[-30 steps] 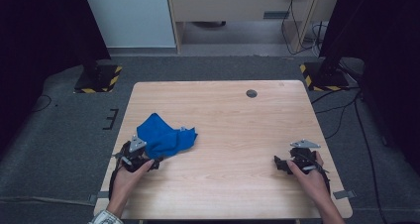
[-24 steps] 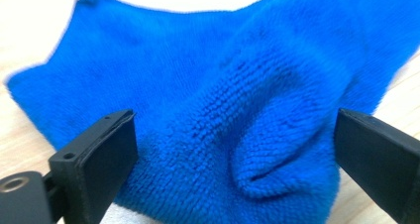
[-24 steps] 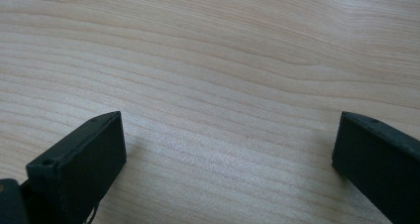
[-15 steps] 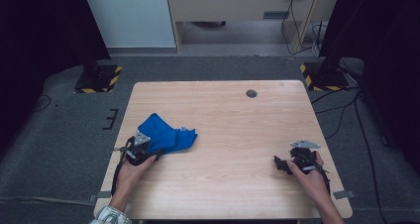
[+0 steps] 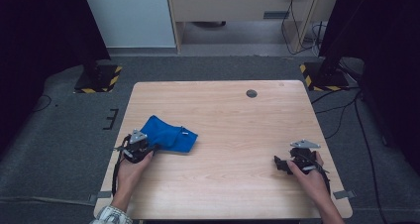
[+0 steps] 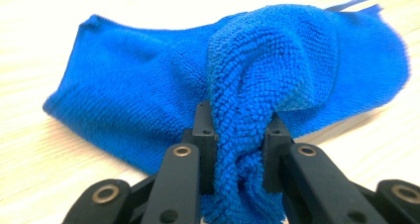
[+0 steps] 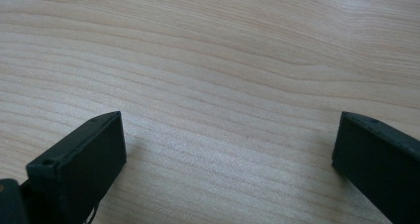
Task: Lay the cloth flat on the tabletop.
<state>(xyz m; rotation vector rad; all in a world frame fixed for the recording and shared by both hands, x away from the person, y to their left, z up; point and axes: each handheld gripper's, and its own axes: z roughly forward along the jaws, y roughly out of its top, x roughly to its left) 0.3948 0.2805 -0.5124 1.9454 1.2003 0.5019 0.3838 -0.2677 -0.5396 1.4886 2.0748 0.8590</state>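
1. High view first, biggest thing: the wooden table takes up the middle of the frame, with dark grey floor around it and a small dark round spot near the table's upper edge, right of centre.

2. Next down in size is the blue cloth, sitting in the left half of the table, lower-left of the frame's centre. It's bunched and partly folded over itself, not flat at all. In the left gripper view it spreads across the upper half of the frame, lying on the wood, with a little tag poking out at the upper right.

3. Left gripper sits at the cloth's lower-left edge. Its jaws have just been closing, and the left gripper view shows a thick fold of terry squeezed between them, so it's pinching the cloth.

4. Right gripper is at the lower right of the high view, well apart from the cloth, hand resting on the table. Its own view shows both jaws spread wide with nothing but bare wood between them.

5. Progress, my guess: the grab is done on one side and that's about it. Any spreading, folding or moving of the cloth looks like it's yet to come, and the right gripper hasn't joined in.
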